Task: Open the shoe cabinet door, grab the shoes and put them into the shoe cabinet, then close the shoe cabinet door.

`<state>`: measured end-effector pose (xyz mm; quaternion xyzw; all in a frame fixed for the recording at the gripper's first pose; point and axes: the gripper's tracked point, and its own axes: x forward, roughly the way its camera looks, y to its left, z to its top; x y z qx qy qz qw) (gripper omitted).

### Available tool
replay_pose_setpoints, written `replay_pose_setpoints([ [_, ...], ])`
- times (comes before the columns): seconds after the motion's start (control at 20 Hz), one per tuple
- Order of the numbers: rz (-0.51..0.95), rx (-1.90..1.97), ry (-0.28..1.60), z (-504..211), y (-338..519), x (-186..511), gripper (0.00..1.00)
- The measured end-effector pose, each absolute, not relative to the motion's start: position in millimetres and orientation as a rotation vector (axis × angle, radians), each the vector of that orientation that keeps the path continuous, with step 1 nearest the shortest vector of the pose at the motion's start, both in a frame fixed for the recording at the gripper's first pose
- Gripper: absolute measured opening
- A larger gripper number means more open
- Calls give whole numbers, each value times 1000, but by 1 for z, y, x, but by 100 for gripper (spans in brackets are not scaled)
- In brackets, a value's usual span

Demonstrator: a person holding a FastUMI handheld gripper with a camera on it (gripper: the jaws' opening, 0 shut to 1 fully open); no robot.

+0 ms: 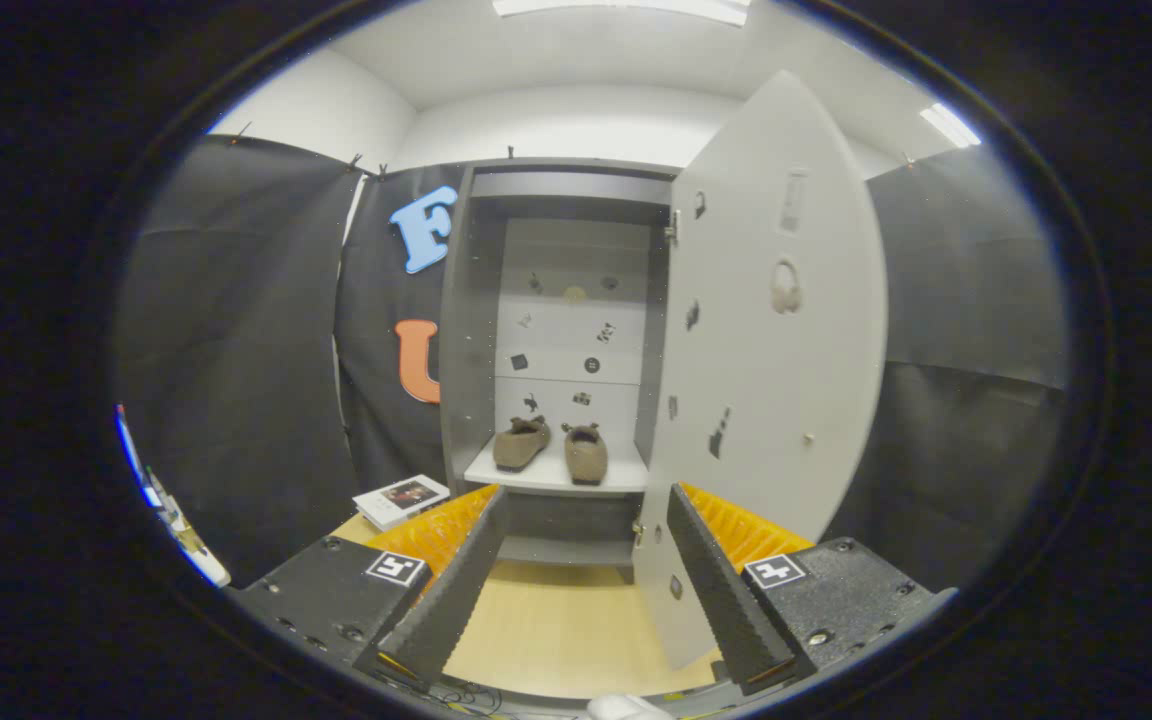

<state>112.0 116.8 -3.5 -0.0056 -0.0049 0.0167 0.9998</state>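
Note:
A tall grey shoe cabinet (pixel 461 330) stands ahead with its door (pixel 776 380) swung wide open to the right. Two brown shoes sit side by side on its white shelf (pixel 556 478): the left shoe (pixel 522 443) and the right shoe (pixel 586 453). My gripper (pixel 586 540) is open, with nothing between its fingers. It hangs well back from the cabinet, over the wooden floor. The lower edge of the door lies just inside my right finger (pixel 726 590).
A book (pixel 402 499) lies on the floor left of the cabinet base. Black cloth walls stand on both sides. The cabinet's back panel and the door's inner face carry small stickers. A lower compartment (pixel 566 530) sits under the shelf. Light wooden floor (pixel 556 630) stretches toward me.

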Motion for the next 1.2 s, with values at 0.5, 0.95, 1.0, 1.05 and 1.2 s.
replay_pose_setpoints([
  [0.5, -42, 64, -15, 2, -72, 94, 100],
  [0.95, 133, 62, 37, -16, -100, 162, 100],
  [1.0, 159, 61, 38, -14, -96, 167, 100],
  [1.05, 181, 58, 35, -12, -92, 170, 100],
  [1.2, 221, 39, 34, -11, -81, 174, 99],
])
